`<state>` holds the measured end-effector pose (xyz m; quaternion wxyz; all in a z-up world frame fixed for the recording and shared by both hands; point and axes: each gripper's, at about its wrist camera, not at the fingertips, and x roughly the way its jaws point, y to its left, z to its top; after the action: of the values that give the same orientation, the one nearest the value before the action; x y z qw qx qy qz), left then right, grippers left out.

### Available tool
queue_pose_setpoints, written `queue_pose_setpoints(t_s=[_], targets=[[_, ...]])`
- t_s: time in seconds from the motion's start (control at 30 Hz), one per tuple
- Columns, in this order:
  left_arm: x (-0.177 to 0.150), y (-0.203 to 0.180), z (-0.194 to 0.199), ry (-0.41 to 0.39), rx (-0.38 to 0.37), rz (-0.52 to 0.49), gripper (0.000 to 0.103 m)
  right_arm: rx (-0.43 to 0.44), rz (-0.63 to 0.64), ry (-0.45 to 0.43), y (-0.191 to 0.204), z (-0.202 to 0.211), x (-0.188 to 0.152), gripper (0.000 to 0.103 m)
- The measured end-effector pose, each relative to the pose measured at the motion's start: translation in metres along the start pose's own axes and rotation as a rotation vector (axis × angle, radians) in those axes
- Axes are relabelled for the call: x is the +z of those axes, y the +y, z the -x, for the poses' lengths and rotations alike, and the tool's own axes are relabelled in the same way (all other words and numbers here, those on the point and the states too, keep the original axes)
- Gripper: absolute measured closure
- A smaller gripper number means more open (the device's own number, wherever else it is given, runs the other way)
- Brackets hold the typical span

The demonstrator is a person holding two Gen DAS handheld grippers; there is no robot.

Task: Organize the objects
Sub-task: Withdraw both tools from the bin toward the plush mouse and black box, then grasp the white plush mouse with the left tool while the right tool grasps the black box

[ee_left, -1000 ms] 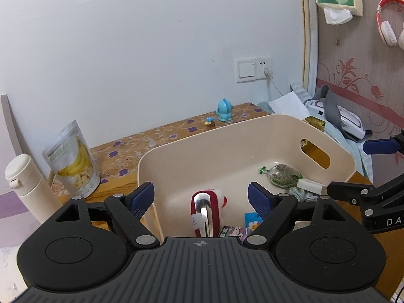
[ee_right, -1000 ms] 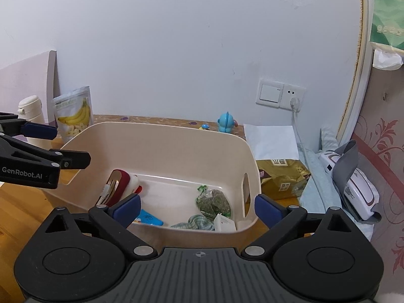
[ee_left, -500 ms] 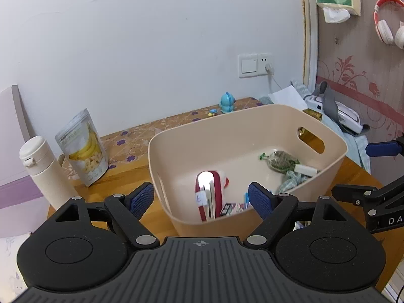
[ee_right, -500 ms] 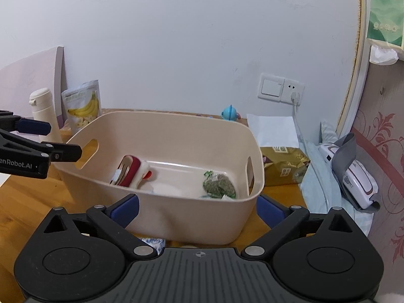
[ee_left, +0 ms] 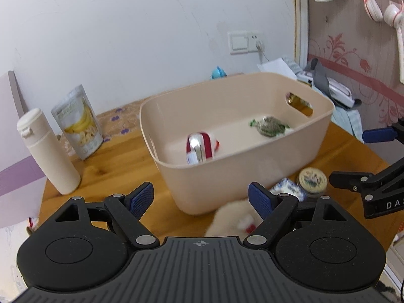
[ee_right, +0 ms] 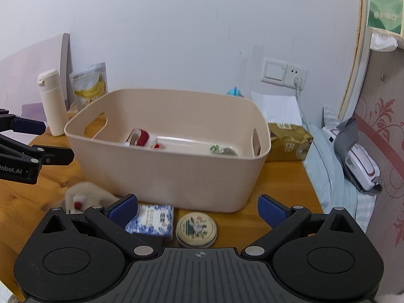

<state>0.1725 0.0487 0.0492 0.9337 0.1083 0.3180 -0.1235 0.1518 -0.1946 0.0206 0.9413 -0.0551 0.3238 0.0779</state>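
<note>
1. Left wrist view: the task is judged partly done. Inside the beige bin (ee_left: pixel 252 176) a red-and-white item (ee_left: pixel 200 146) and a green packet (ee_left: pixel 270 127) are already stowed. In front of the bin, on the wooden table (ee_left: pixel 106 166), three things are left: a white fluffy toy (ee_left: pixel 231 221), a blue-patterned pack (ee_left: pixel 286 189) and a round tin (ee_left: pixel 312 179). To the bin's left a white bottle (ee_left: pixel 48 151) and a banana-chip pouch (ee_left: pixel 78 122) are seen; whether they count as task items cannot be told.
2. Same view, pose: the left gripper (ee_left: pixel 200 198) is held angled down toward the bin's near wall, jaws spread wide, nothing held. The toy lies just below the gap, not touched.
3. Right wrist view: the same leftovers are seen in front of the bin (ee_right: pixel 176 176): toy (ee_right: pixel 85 197) at its left corner, pack (ee_right: pixel 154 218) and tin (ee_right: pixel 196 229) side by side.
4. Same view, pose: the right gripper (ee_right: pixel 197 208) is tilted down over the pack and tin, jaws released and empty. The tin sits in the gap, clear of both pads, so it is judged the likely next pick.
</note>
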Motion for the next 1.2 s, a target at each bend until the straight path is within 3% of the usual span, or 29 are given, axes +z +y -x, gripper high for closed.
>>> queue_pose_setpoints(t_s=[0.6, 1.2], targets=[[-0.045, -0.018, -0.014, 0.098, -0.029, -0.02, 0.019, 0.028, -0.005, 0.084, 0.004, -0.006, -0.04, 0.0], [-0.069, -0.013, -0.047, 0.181, -0.061, 0.076, 0.019, 0.033, 0.003, 0.177, 0.017, -0.041, -0.067, 0.0]])
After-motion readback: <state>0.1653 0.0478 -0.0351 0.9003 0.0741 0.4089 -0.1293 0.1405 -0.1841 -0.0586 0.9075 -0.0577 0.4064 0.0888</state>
